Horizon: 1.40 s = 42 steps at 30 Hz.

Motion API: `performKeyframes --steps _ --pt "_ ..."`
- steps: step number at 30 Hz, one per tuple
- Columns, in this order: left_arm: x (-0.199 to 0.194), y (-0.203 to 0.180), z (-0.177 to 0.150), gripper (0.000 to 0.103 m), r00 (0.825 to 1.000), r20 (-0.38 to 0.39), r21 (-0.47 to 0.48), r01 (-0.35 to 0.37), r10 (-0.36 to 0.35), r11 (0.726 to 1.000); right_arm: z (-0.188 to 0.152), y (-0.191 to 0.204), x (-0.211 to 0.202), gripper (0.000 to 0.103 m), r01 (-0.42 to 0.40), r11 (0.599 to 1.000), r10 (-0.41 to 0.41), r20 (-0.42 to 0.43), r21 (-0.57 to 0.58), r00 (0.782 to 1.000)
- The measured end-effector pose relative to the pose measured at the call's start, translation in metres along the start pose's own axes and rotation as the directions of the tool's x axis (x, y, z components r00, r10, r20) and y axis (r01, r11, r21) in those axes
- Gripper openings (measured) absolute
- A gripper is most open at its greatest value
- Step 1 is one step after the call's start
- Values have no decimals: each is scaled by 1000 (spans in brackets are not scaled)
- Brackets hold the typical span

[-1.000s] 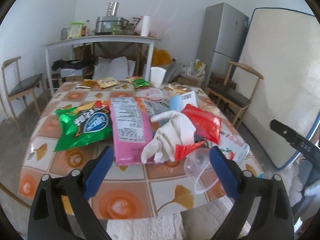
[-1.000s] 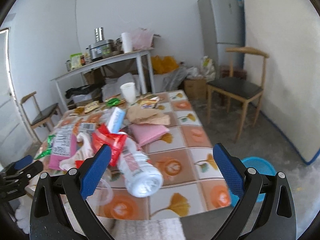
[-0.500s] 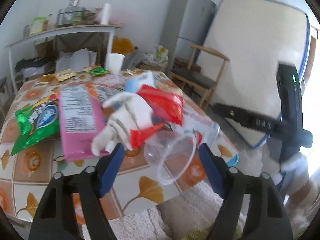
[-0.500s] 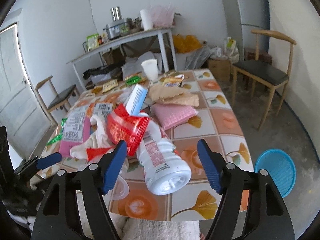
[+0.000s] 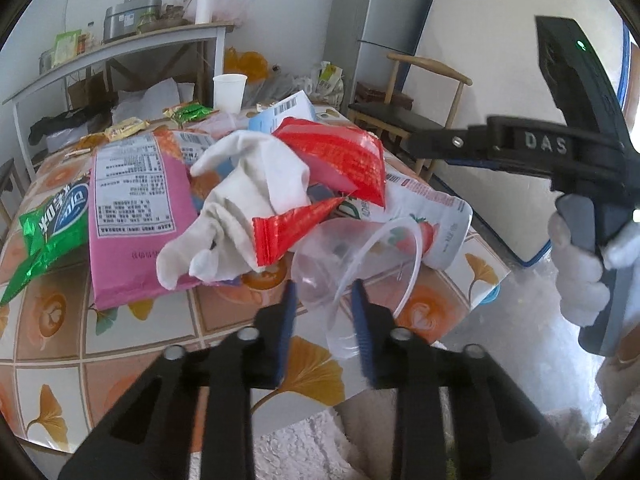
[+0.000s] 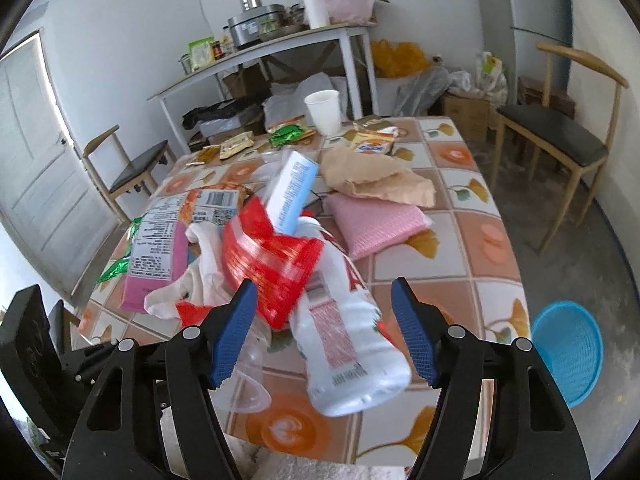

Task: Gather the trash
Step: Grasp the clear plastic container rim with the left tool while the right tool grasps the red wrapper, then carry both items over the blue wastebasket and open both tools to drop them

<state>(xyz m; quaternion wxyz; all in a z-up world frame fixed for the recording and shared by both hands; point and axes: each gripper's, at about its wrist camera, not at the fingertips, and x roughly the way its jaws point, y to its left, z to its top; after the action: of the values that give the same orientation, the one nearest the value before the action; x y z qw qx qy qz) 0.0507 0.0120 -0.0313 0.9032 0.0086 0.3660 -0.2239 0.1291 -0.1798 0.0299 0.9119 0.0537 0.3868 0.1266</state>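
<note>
The left gripper (image 5: 323, 300) has just been closing, and its blue pads now pinch the near rim of a clear plastic cup (image 5: 360, 256) that lies on its side at the near edge of the counter (image 5: 132, 336), mouth toward the camera; the cup's wall sits between the fingers, so the left gripper is clamped on it. Just behind the cup, touching or overlapping it, lies a heap of trash: a crumpled white cloth (image 5: 248, 208), a red foil wrapper (image 5: 336, 160) draped over it, a pink snack bag (image 5: 132, 208) to the left and a green snack bag (image 5: 44, 232) beyond that. The right gripper (image 6: 324, 328) stands with its jaws well apart and nothing pressed between the pads; a white plastic bottle (image 6: 344, 344) lies on its side between and just below the fingers, its base toward the camera, with a gap on either side. The red wrapper rests on the bottle's far end, close to the left-hand finger. In the right wrist view the cup shows at the lower left, beside the bottle. A blue basket (image 6: 568, 356) stands on the floor to the right of the counter, well apart from both grippers.
</note>
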Motion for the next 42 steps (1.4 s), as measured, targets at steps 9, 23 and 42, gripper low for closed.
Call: performKeyframes --steps 9,23,42 --pt "-8 3 -3 8 1000 7 -32 29 -29 999 21 -5 45 65 -154 986 161 -101 68 982" --pt "-34 10 -5 5 997 33 -78 67 -64 995 19 24 26 24 -156 986 153 -55 -61 987" --pt "-25 -67 119 5 922 -9 -78 386 -388 919 -22 -133 -135 24 23 949 -126 310 313 942"
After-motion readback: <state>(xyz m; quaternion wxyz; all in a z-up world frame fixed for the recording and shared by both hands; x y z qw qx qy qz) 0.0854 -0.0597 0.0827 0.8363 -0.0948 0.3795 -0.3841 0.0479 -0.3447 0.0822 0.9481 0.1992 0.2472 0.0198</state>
